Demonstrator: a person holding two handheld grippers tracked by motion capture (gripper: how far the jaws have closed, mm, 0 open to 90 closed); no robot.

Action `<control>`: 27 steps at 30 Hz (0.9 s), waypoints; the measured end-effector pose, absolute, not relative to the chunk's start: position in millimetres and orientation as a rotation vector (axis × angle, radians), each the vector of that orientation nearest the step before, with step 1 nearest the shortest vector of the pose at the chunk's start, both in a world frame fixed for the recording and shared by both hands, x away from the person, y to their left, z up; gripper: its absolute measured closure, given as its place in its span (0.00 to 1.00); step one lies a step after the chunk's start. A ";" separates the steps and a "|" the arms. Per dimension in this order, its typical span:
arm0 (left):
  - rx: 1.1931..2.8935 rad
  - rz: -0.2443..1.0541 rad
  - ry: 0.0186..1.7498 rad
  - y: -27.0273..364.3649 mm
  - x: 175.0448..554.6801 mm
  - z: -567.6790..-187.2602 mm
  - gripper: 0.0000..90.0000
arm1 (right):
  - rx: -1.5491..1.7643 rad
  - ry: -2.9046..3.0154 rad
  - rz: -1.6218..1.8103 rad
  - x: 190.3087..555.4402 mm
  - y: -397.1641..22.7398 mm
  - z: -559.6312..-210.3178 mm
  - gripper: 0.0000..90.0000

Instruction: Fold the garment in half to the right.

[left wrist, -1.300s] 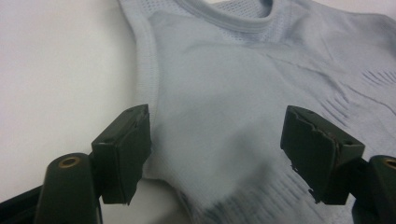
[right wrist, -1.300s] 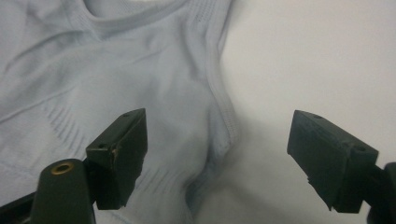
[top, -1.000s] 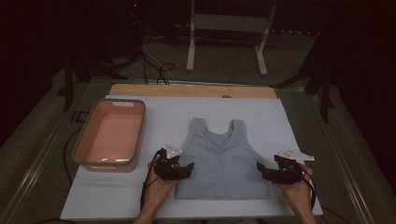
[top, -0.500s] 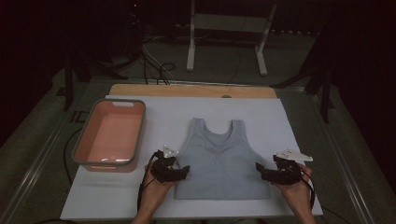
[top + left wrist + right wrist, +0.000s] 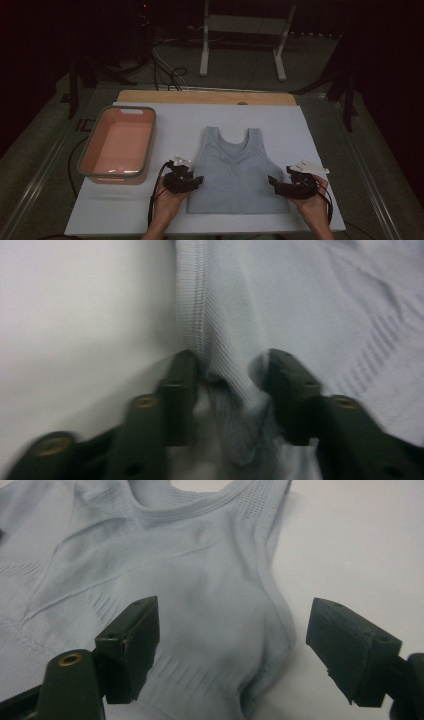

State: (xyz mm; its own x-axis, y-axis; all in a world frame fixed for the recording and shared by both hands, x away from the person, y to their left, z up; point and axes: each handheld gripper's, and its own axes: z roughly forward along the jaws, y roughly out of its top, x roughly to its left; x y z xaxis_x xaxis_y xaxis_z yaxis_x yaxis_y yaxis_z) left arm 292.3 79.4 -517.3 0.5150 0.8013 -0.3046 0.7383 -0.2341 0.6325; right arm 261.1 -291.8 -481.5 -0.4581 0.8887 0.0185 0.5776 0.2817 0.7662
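In the left gripper view, the jaws of the left gripper have just been closing, and a raised fold of the grey tank top now stands bunched between them. The ribbed side hem runs up from the inner face of one jaw; the other jaw still shows a sliver of shadow between itself and the cloth, so the pads gather the fabric but do not yet clearly clamp it. In the high view this left gripper sits at the garment's left edge, low down near the hem, with the person's left hand behind it.

The jaws of the right gripper stand wide apart and hold nothing. One jaw hangs over the cloth, the other over the bare white surface, and the garment's right side edge curves between them. From above, the right gripper rests at the top's right edge, the right hand behind it.

The grey tank top lies flat in the middle of the white surface, straps away from the person. A pink bin with a grey rim stands to its left, well apart from the cloth.
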 end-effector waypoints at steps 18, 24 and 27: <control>1.997 0.062 1.211 88.9 292.9 -501.4 0.90 | 1.282 2.175 1.025 261.1 -280.0 -482.3 0.24; 1.995 0.077 1.222 97.1 295.0 -497.9 0.90 | 1.288 2.173 1.024 261.6 -280.5 -482.5 0.24; 1.995 0.071 1.223 100.2 296.0 -497.7 0.90 | 1.293 2.171 1.018 262.1 -281.7 -482.8 0.25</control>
